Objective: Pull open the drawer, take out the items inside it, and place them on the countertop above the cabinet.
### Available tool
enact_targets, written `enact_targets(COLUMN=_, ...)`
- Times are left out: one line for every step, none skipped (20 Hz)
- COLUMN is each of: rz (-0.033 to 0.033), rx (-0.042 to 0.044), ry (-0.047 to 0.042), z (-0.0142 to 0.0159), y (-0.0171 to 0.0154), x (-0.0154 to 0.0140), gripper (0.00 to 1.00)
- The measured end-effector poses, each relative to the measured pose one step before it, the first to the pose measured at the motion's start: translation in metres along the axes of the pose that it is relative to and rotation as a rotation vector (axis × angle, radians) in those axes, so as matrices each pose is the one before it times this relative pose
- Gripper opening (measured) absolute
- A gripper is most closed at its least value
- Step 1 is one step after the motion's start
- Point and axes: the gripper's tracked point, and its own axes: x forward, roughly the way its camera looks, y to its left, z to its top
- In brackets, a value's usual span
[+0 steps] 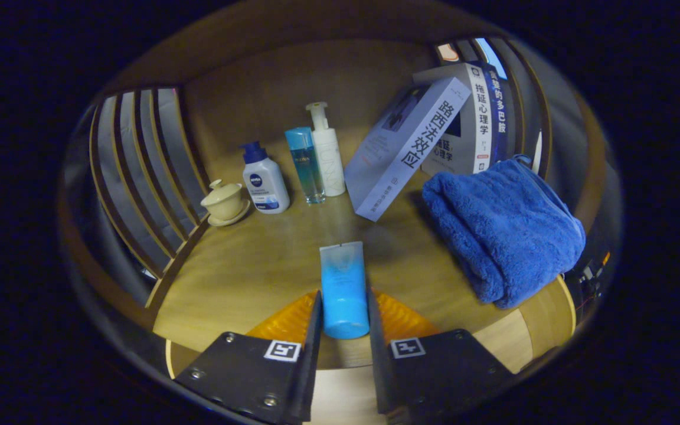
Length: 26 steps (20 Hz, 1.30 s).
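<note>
A light blue tube [343, 283] stands between my two fingers, its flat crimped end pointing away from me and its cap end low near the countertop's front edge. My gripper [344, 313] is shut on the tube, with both fingers pressing its sides. The tube hangs over the wooden countertop [245, 277]; I cannot tell whether it touches the wood. The drawer is hidden below.
Along the back stand a lidded tea cup [224, 200], a white bottle with a dark blue cap [264, 180], a slim blue bottle [306, 165] and a white pump bottle [327, 152]. Leaning books [411, 144] and a folded blue towel [502, 224] sit right. Slatted rails [139, 171] close the sides.
</note>
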Motion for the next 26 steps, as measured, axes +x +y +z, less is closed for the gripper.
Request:
enact_targets(rz=0.00047, rx=-0.00568, ry=-0.01415, z=0.00276, y=-0.0011, x=-0.00762, gripper=0.44)
enact_targets(rz=-0.00257, rx=-0.00146, ry=-0.00286, z=0.00049, y=-0.00104, x=-0.00598, gripper=0.47)
enact_targets(rz=0.01574, rx=0.01137, ry=-0.00775, z=0.00017, y=0.00247, x=-0.00666, gripper=0.47)
enact_targets(rz=0.01008, rx=0.00787, ry=-0.00418, z=0.00145, y=0.00305, x=-0.00886, gripper=0.58)
enact_targets(rz=-0.00118, rx=0.00305, ry=-0.01244, z=0.00216, y=-0.00173, x=-0.00884, gripper=0.63)
enact_targets(rz=0.00473, rx=0.00049, ry=-0.01598, z=0.00324, y=0.0005, x=-0.0114, gripper=0.68)
enact_targets(rz=0.01684, rx=-0.00053, ry=-0.00542, z=0.00091, y=0.00396, x=-0.00984, gripper=0.73)
enact_targets(rz=0.00942, rx=-0.00426, ry=-0.00868, z=0.00094, y=0.00223, x=-0.01173, gripper=0.78)
enact_targets(rz=-0.00398, rx=-0.00794, ry=-0.01342, z=0.00416, y=-0.00248, x=-0.01174, gripper=0.84)
enact_targets(rz=-0.0007, rx=-0.01109, ry=-0.01084, z=0.0015, y=-0.00074, x=-0.01181, gripper=0.89)
enact_targets(rz=0.00721, rx=-0.01108, ry=-0.01327, z=0.00161, y=0.00055, x=-0.01226, gripper=0.94)
enact_targets(rz=0.00481, rx=-0.01029, ry=-0.01365, z=0.00164, y=0.0007, x=-0.01161, gripper=0.99)
enact_targets(rz=-0.00181, rx=-0.01092, ry=-0.0203, z=0.00361, y=-0.00179, x=-0.01221, gripper=0.99)
enact_targets(rz=-0.00265, rx=-0.01091, ry=-0.01747, z=0.00368, y=-0.00292, x=-0.0128, gripper=0.99)
enact_targets(rz=0.00238, rx=-0.00976, ry=-0.02379, z=0.00453, y=-0.00093, x=-0.01418, gripper=0.99)
enact_targets(rz=0.00208, rx=-0.00583, ry=-0.02482, z=0.0047, y=-0.00139, x=-0.01372, gripper=0.99)
enact_targets(rz=0.00493, rx=-0.00626, ry=-0.02553, z=0.00457, y=-0.00098, x=-0.01324, gripper=0.99)
enact_targets(rz=0.00316, rx=-0.00869, ry=-0.02227, z=0.00322, y=-0.00114, x=-0.01343, gripper=0.99)
enact_targets(rz=0.00281, rx=-0.00524, ry=-0.02356, z=0.0027, y=-0.002, x=-0.01363, gripper=0.99)
enact_targets(rz=0.0045, rx=-0.0074, ry=-0.02281, z=0.00266, y=-0.00114, x=-0.01301, gripper=0.99)
enact_targets(rz=0.00635, rx=-0.00242, ry=-0.01564, z=-0.0003, y=-0.00114, x=-0.01293, gripper=0.99)
enact_targets(rz=0.00584, rx=0.00043, ry=-0.02047, z=-0.00013, y=-0.00015, x=-0.01051, gripper=0.99)
enact_targets(rz=0.00772, rx=0.00125, ry=-0.01245, z=-0.00261, y=-0.00057, x=-0.01044, gripper=0.99)
enact_targets(rz=-0.00142, rx=0.005, ry=-0.00969, z=-0.00303, y=-0.00176, x=-0.00902, gripper=0.99)
enact_targets(rz=-0.00158, rx=0.00851, ry=-0.00748, z=-0.0047, y=-0.00216, x=-0.00995, gripper=0.99)
enact_targets(rz=0.00208, rx=0.00056, ry=-0.013, z=-0.00309, y=-0.0006, x=-0.00768, gripper=0.99)
